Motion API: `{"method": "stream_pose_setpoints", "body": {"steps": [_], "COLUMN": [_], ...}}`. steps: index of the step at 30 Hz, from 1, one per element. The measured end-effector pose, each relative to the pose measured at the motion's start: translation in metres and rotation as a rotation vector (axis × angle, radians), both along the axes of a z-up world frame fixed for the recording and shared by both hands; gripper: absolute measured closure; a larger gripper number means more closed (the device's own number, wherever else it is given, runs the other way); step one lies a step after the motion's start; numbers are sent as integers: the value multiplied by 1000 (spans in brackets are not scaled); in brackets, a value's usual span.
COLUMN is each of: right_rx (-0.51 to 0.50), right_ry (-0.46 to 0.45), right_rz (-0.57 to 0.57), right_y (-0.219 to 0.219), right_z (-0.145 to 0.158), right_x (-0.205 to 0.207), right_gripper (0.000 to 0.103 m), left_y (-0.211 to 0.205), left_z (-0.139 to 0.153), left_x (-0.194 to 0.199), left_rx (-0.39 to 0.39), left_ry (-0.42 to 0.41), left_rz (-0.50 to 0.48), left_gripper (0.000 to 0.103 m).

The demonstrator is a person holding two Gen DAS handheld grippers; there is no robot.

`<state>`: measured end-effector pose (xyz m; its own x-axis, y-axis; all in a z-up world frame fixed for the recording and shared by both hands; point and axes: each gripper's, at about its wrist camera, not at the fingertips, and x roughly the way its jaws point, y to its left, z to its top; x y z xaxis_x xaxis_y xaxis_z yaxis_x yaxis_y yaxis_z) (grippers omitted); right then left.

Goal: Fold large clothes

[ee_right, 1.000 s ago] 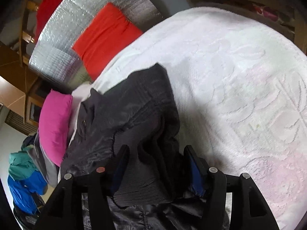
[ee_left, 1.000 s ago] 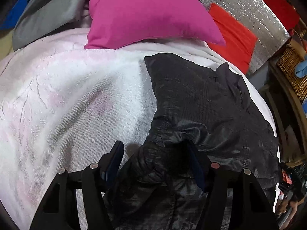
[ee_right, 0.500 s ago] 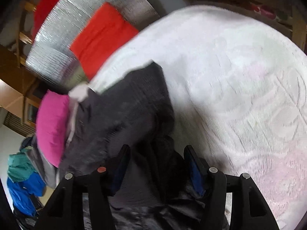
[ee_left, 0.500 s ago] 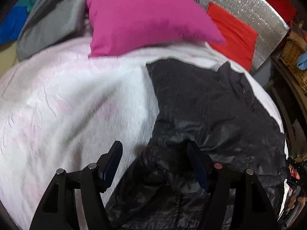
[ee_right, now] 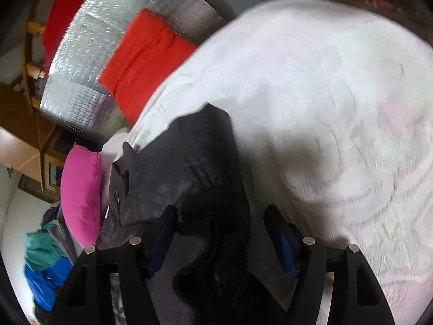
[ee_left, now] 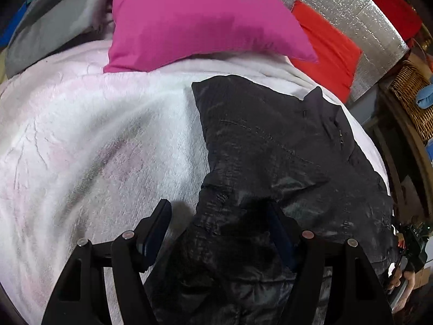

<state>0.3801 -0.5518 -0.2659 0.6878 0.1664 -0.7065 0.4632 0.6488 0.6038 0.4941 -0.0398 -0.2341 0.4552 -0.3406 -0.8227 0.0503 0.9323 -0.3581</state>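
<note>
A magenta pillow [ee_left: 194,19] is lying at the far edge of the white blanket [ee_left: 94,135]. A red cushion [ee_left: 327,48] is leaning against silver foil insulation [ee_left: 360,8]. A wicker basket [ee_left: 414,100] is standing beside it.

jacket [ee_left: 270,146] on blanket [ee_left: 94,135] — pillow [ee_left: 200,16] behind

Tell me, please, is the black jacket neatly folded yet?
Not yet: the black jacket lies partly spread on the white blanket, its near end rumpled and bunched.
</note>
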Motion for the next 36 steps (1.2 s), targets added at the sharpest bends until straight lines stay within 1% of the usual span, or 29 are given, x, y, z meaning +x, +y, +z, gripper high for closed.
{"method": "stream_pose_setpoints", "body": {"steps": [1,3,5,7,8,9,10,12,13,14,15,16,18,20,22,25,27,28,29,31,32,33,34,35,36], "right_rx": [-26,-91,-145,-167,-164,-140,-102,-77,-86,-87,-77,-70,-67,-73,-77,-45,-32,-65,-112,-147,-164,-190,-228,-246,-259], "right_ry": [-6,-35,-57,-15,19,59,70,61,56,48,26,13,-7,-6,17,55,70,82,78,40,3,-33,-50,-45,-6], "right_rz": [5,-1,5,7,8,11,3,-9,-5,-1,5,5,1,1,-10,-1,44,57,61,56,52,55,62,68,73], "right_y": [4,12,22,24,21,19,17,15,17,18,20,21,23,25,23,22,30,35,41,48,52,57,62,64,65], "right_z": [5,17,28,22,16,6,1,6,15,20,28,31,40,42,35,15,4,5,11,27,37,48,56,56,50], "right_x": [2,1,0,3,3,5,3,-1,-4,-7,-13,-17,-30,-40,-47,-47,-44,-44,-46,-53,-59,-64,-68,-68,-66], "right_gripper": [76,77,77,77,76,74,73,71,67,50,40,28,28,28,28,28,38,46,52,63,66,67,67,67,67], "left_y": [-1,-5,-12,-18,-20,-23,-24,-21,-20,-17,-15,-13,-10,-4,-2,0,1,2,3,5,5,5,3,2,2], "left_z": [1,8,15,15,11,5,0,2,5,9,12,16,21,24,23,16,8,6,6,10,15,17,18,17,13], "left_x": [0,-1,-4,-4,-3,-1,-1,-2,-3,-6,-9,-12,-16,-24,-31,-38,-40,-41,-42,-45,-48,-49,-49,-49,-47], "left_rx": [0,6,28,60,86,104,106,103,109,118,127,133,113,82,68,84,80,79,75,69,72,78,86,95,99], "left_ry": [-6,-47,-89,-95,-76,-49,-25,-23,-26,-36,-44,-49,-50,-39,-21,6,23,22,21,7,-12,-25,-31,-25,-8], "left_rz": [-1,-9,-23,-31,-34,-43,-51,-44,-40,-37,-31,-25,-30,-47,-61,-76,-84,-84,-82,-73,-74,-78,-81,-83,-81], "left_gripper": [32,32,32,32,32,32,32,32,32,32,32,32,32,31,28,27,27,27,27,28,28,28,28,28,28]}}
